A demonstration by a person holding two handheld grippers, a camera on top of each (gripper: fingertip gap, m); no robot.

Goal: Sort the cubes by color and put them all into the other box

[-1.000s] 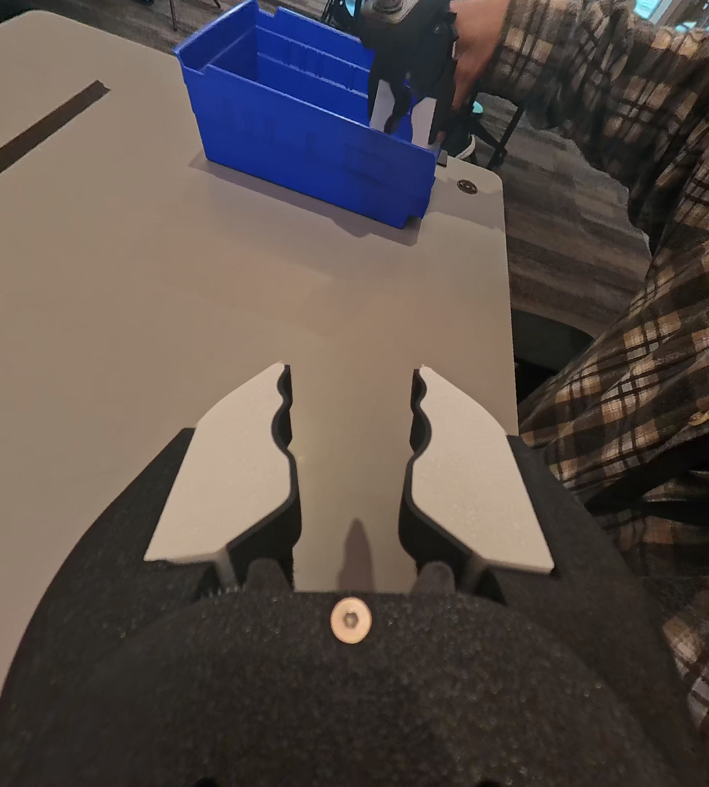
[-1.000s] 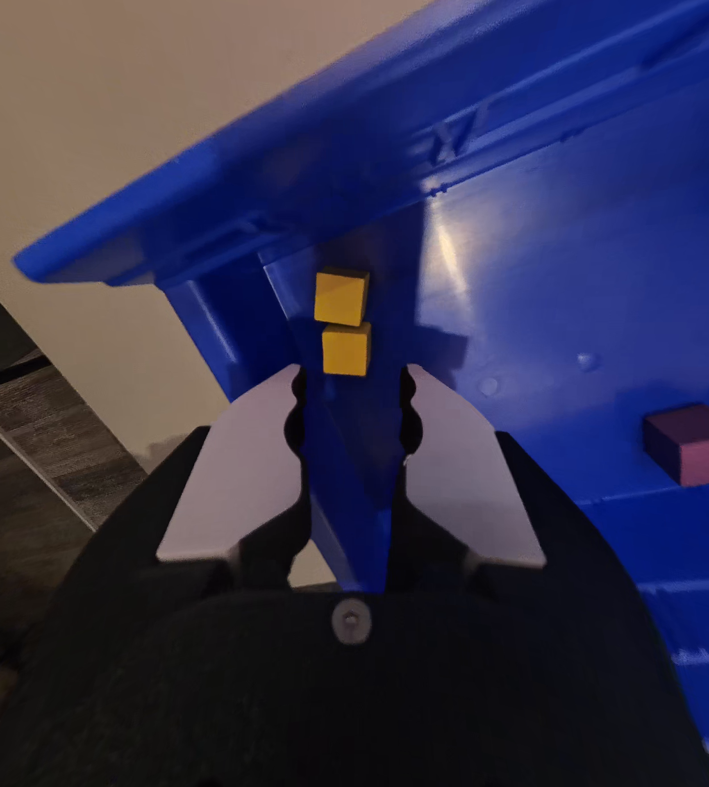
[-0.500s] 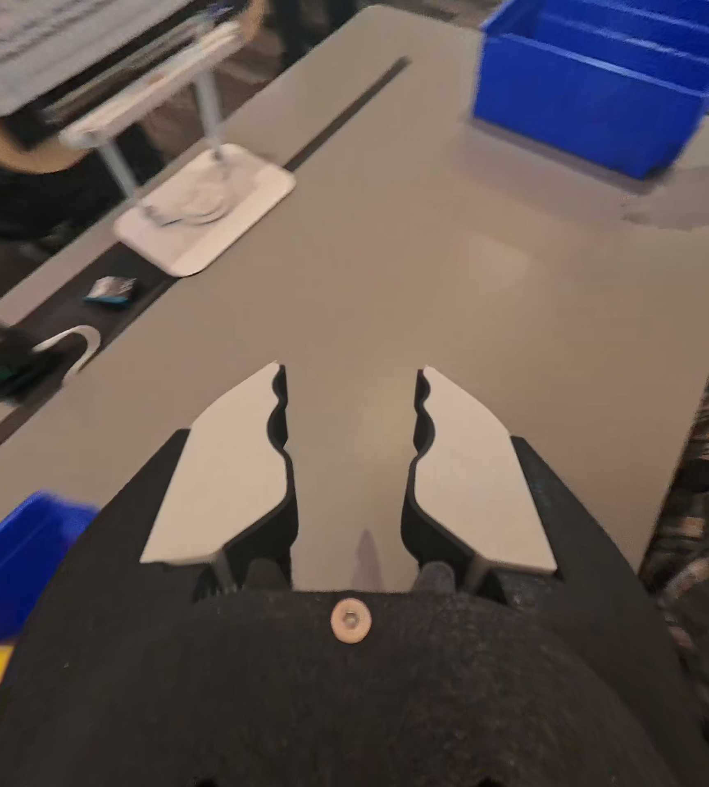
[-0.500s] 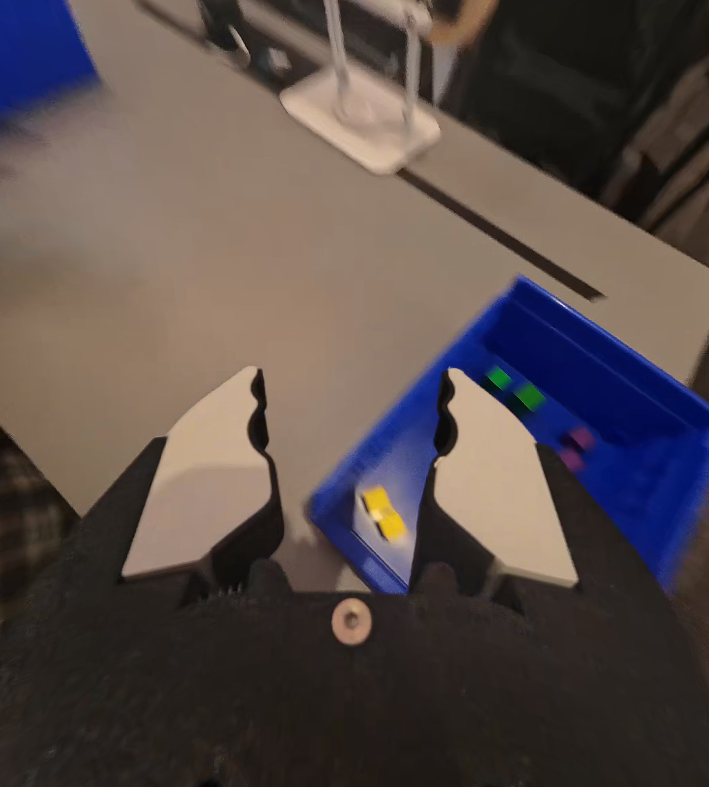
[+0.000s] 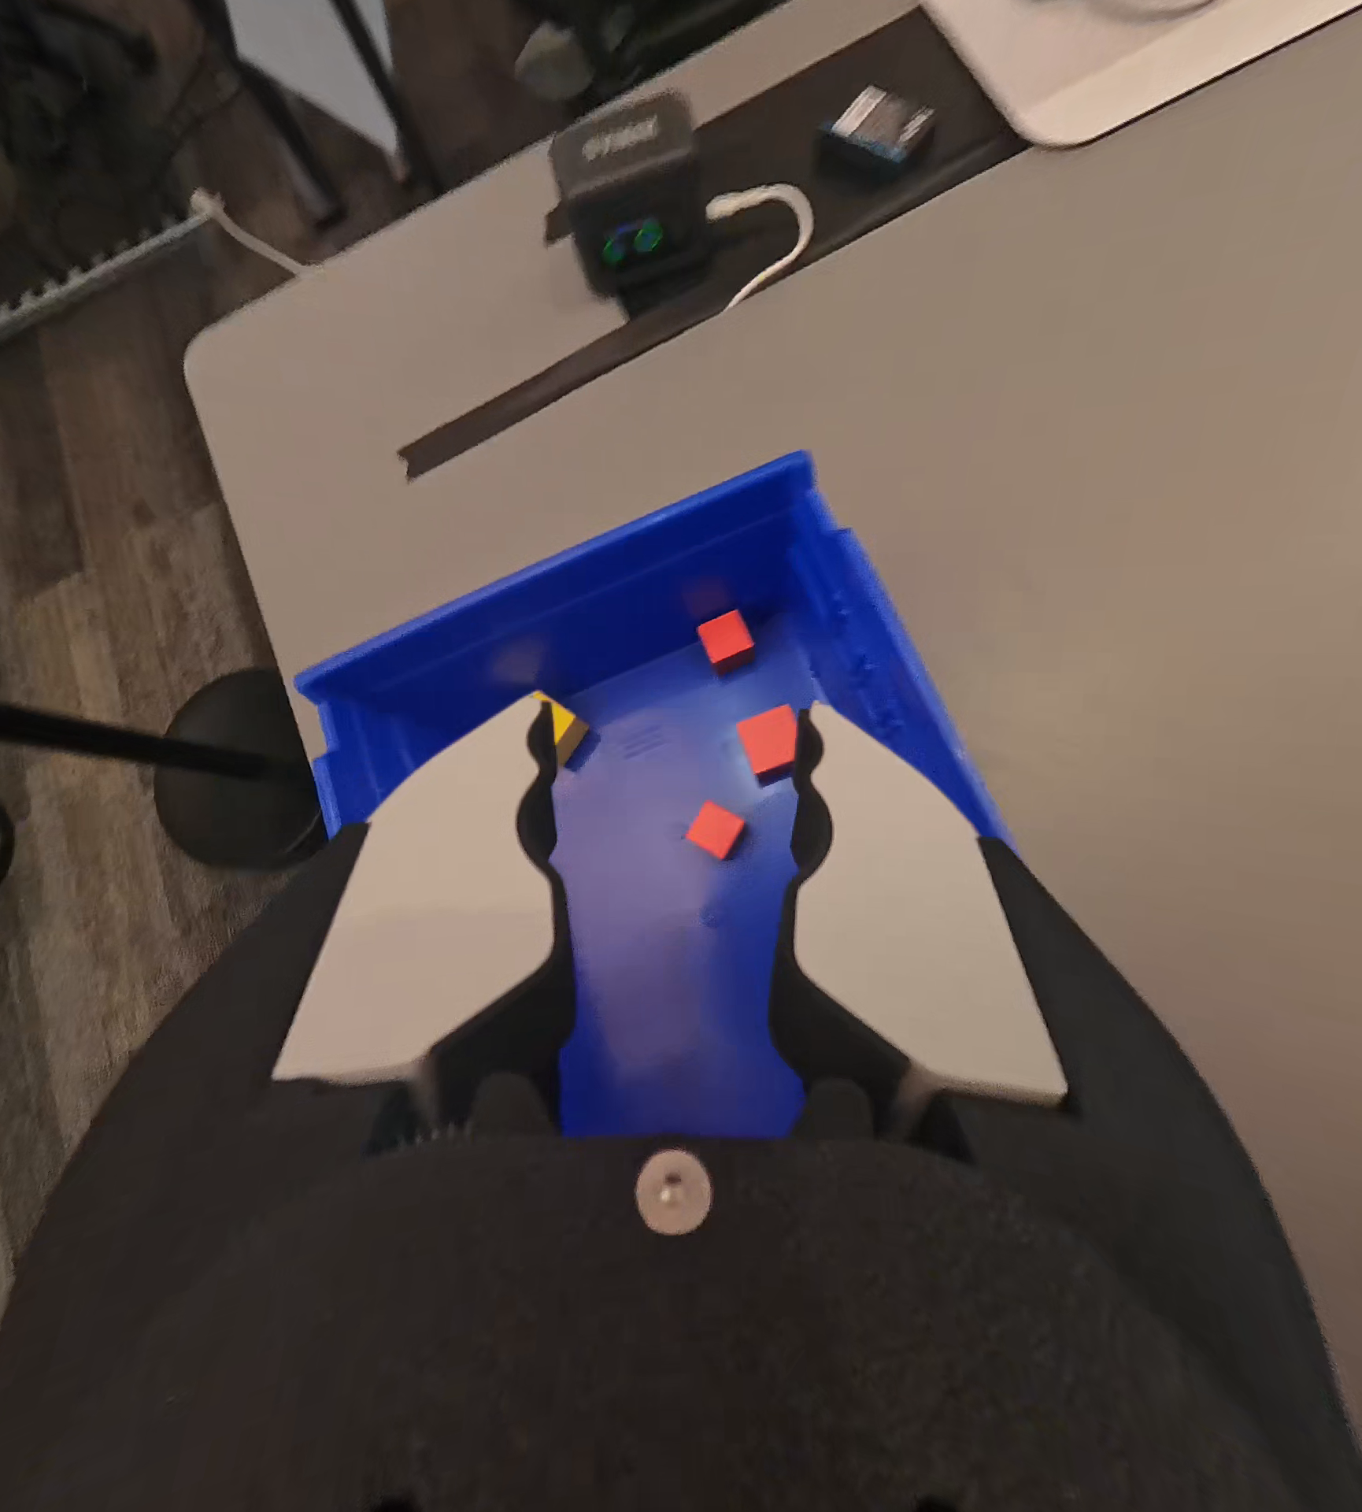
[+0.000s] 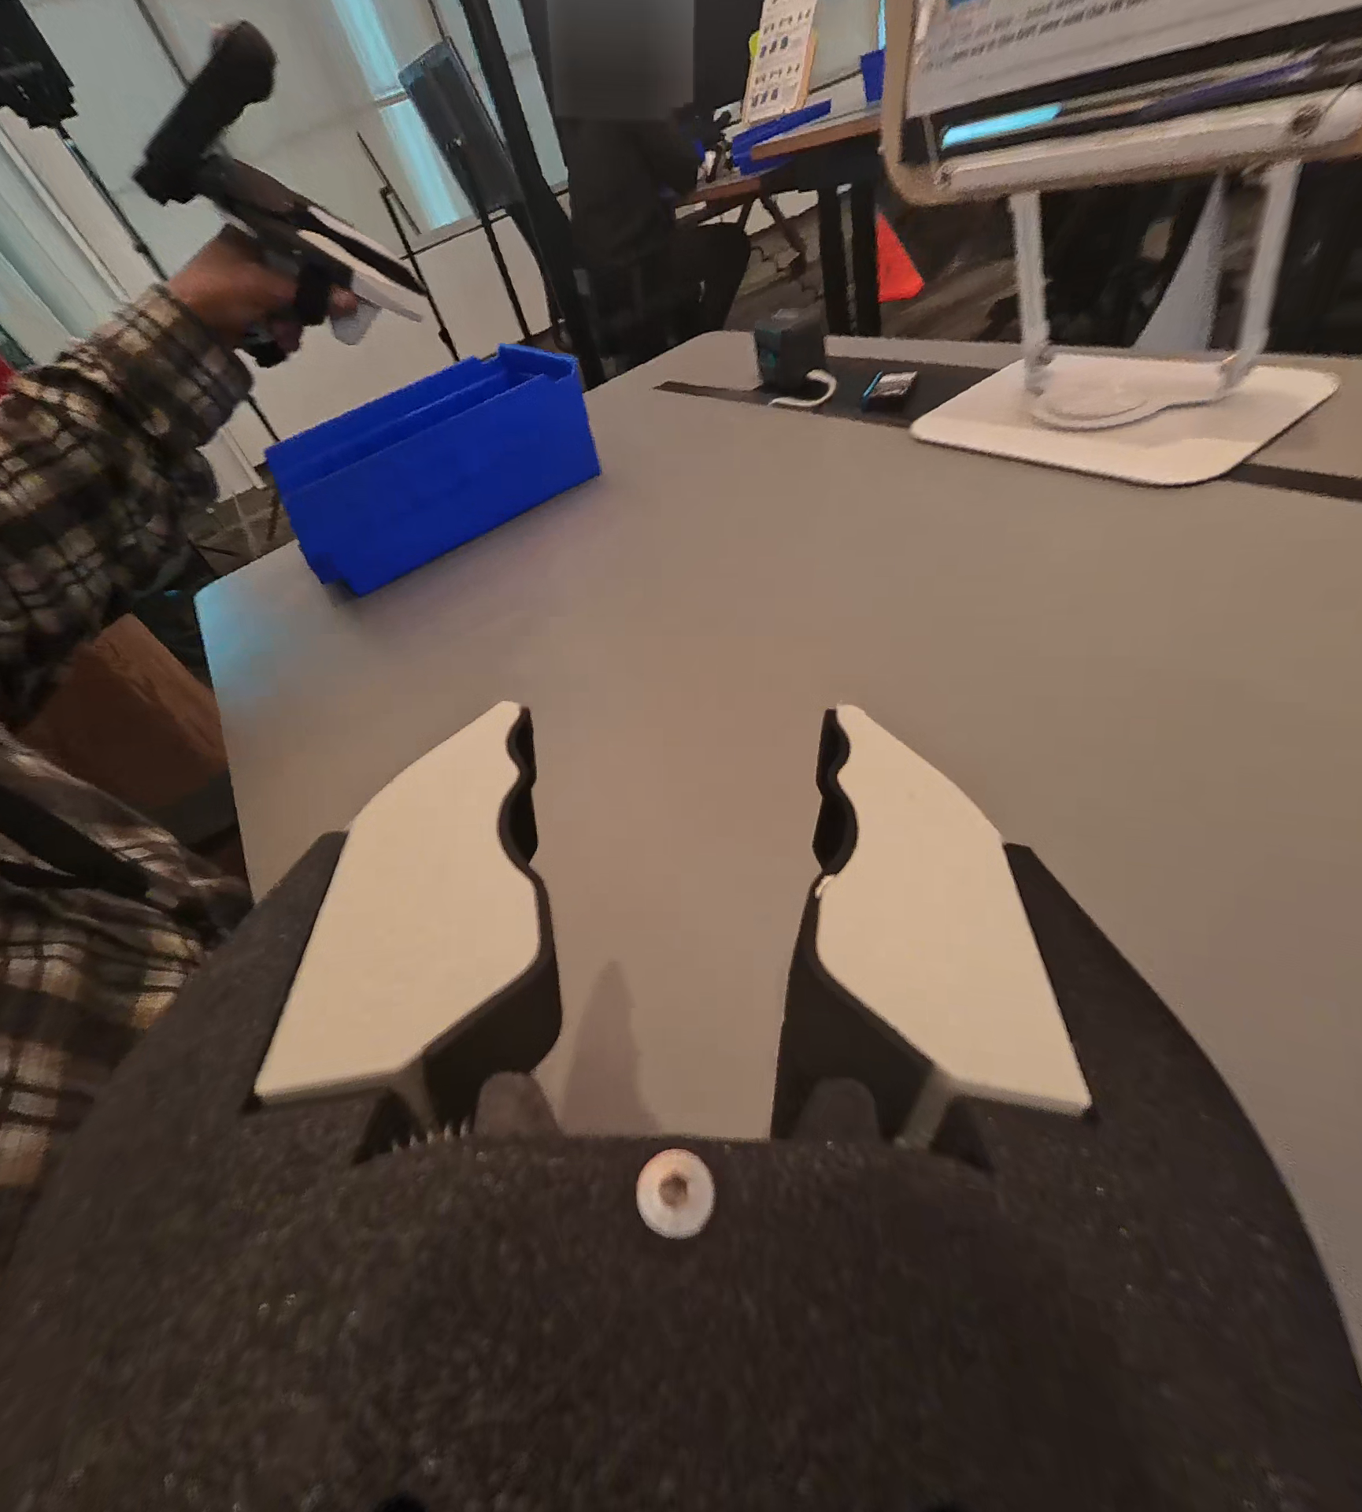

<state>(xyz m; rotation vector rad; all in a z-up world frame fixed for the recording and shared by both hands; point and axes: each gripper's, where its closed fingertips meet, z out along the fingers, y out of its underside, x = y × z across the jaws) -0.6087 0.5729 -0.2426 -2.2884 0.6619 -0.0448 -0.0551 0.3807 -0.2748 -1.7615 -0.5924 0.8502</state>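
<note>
In the left wrist view, a blue box (image 5: 547, 605) sits at the table's left edge. It holds three red cubes (image 5: 725, 641) (image 5: 768, 739) (image 5: 714, 830) and a yellow cube (image 5: 567, 728) that is partly hidden by my left finger. My left gripper (image 5: 671, 716) is open and empty above the inside of the box. In the right wrist view, my right gripper (image 6: 675, 720) is open and empty, low over the grey table (image 6: 988, 654). The same blue box (image 6: 440, 483) stands far left, with the left gripper (image 6: 371, 307) held above it.
A black device with green lights (image 5: 633, 204) and a white cable sit on a dark strip at the back. A white monitor stand base (image 6: 1119, 417) is at the back right. The person's plaid sleeve (image 6: 64, 491) is at the left, and the floor lies beyond the table edge.
My left gripper swung left from facing the other box to above the box with the red cubes. My right gripper pulled out of the box with the yellow cubes and now faces across the table.
</note>
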